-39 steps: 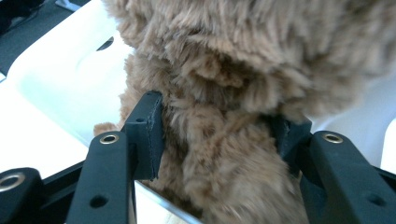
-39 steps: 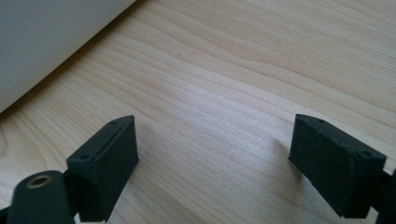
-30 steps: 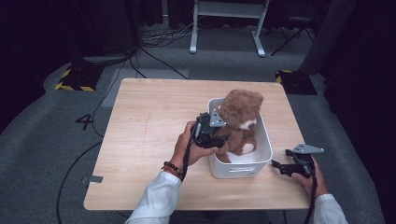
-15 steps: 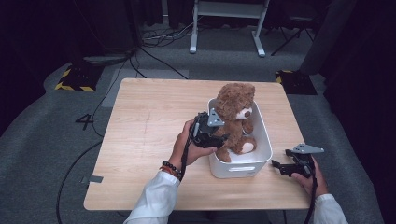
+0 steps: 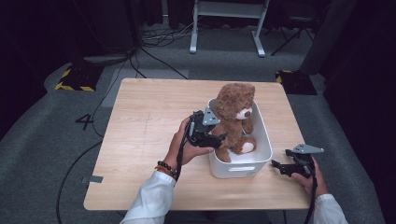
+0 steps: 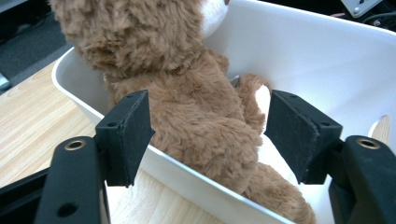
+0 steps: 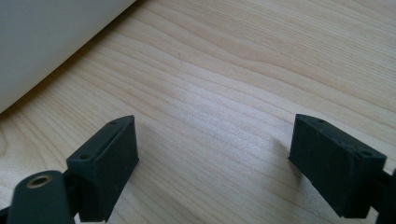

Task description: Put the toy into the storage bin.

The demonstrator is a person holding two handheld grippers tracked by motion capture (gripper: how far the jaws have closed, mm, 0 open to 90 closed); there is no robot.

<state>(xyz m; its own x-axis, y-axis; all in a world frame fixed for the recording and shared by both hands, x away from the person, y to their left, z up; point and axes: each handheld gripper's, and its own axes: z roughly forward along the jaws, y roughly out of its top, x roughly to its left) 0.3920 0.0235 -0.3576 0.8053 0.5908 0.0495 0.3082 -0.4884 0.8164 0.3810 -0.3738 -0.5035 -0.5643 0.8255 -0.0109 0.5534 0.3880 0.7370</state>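
So the brown teddy bear point(image 5: 236, 119) is sitting upright in the white bin point(image 5: 261, 140), which stands on the right half of the wooden worktop point(image 5: 140, 140). Its head pokes well above the rim, and its feet point toward the near end of the bin.

The left gripper point(image 5: 212, 140) is right at the bin's left wall, beside the bear's body. Its jaws have just been opening, and in the left gripper view point(image 6: 208, 135) they stand wide apart with the bear's furry side between them. The right pad has a clear gap to the fur. The left pad sits by the bin's rim, close against the fur, but it doesn't look like it's squeezing anything. So, open, with the bear let go.

The right gripper point(image 5: 280, 167) rests low on the worktop just beside the bin's near right corner. Its jaws are spread wide over bare wood in the right gripper view point(image 7: 212, 163), nothing between them.
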